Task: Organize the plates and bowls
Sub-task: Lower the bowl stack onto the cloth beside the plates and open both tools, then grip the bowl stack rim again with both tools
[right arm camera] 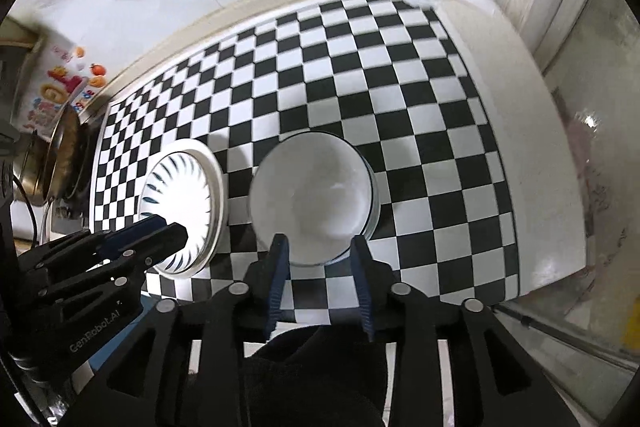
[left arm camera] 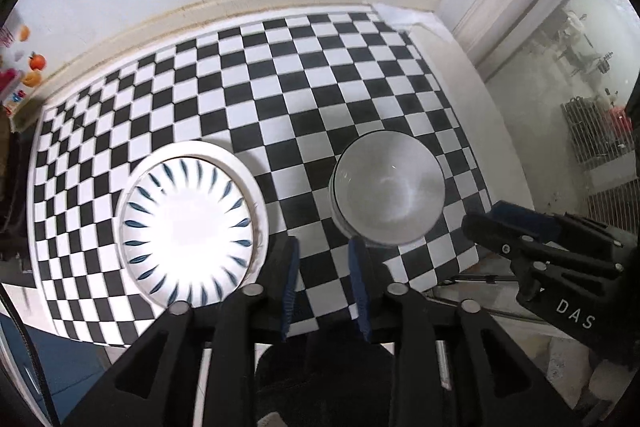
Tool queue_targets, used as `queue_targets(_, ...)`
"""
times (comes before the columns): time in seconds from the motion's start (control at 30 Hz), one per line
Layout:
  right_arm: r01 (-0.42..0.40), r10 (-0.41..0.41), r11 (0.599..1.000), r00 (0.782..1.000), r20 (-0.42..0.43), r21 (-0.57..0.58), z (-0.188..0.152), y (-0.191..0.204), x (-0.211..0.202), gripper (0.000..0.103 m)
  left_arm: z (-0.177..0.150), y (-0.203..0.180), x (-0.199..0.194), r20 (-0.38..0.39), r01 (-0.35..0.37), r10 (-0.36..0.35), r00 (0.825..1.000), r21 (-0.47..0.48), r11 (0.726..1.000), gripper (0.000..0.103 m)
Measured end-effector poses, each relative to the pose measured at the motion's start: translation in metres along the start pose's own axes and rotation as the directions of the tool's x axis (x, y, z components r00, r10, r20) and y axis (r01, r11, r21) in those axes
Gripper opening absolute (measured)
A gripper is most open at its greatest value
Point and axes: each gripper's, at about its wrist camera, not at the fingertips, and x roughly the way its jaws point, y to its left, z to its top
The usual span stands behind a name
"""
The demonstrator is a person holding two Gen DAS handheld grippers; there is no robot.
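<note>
Checkered cloth (right arm camera: 360, 75) bears the bowl (right arm camera: 312, 199), beneath parted right tongs (right arm camera: 320, 247).

1. On the black body of my right gripper (left arm camera: 516, 223), seen from my left wrist view, white letters read "DAS". They sit on its lower face, off the right edge of the checkered mat (left arm camera: 280, 75). The lettering runs to the frame edge, so I cannot tell whether the word is complete.
2. On the black body of my left gripper (right arm camera: 168, 233), seen from my right wrist view, grey lettering reads "GenRobot.AI". It lies below the mat's left corner.
3. A colourful printed carton (right arm camera: 52, 87) stands beyond the mat's left edge. Its red characters are too blurred to read.
</note>
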Motion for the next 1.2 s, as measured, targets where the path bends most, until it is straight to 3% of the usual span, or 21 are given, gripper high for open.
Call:
queue_targets(0.07,0.008,-0.007,1.0,1.0,0.017,-0.014,-0.007,0.006,-0.01,0.047,-0.007,0.0,-0.012,0.021,0.003,-0.004,1.0,0.006,1.0,0.038)
queue_targets(0.2,0.028,-0.026,0.999,0.998,0.05,-0.04,-0.024,0.017,-0.031,0.069,-0.02,0.0,-0.03,0.056,0.005,-0.006,0.998,0.017,1.0,0.068)
queue_targets(0.27,0.051,-0.048,0.998,0.997,0.062,-0.048,-0.031,0.02,-0.039,0.073,-0.025,0.002,-0.038,0.063,0.016,-0.017,0.998,0.013,1.0,0.07)
queue_targets(0.4,0.081,-0.076,0.996,0.993,0.087,-0.047,-0.041,0.022,-0.056,0.079,-0.031,0.002,-0.05,0.082,0.033,-0.034,0.996,0.006,0.999,0.085)
queue_targets(0.93,0.114,-0.108,0.993,0.983,0.148,-0.03,-0.055,0.02,-0.094,0.085,-0.035,-0.01,-0.077,0.13,0.035,-0.039,0.991,0.029,0.999,0.085)
queue_targets(1.03,0.108,-0.104,0.994,0.984,0.142,-0.021,-0.05,0.015,-0.089,0.085,-0.026,-0.01,-0.07,0.123,0.031,-0.034,0.992,0.026,0.999,0.085)
queue_targets(1.2,0.045,-0.049,0.999,0.986,0.159,0.028,-0.034,-0.003,-0.071,0.085,0.001,0.003,-0.028,0.046,0.054,-0.052,0.998,-0.045,0.998,0.085)
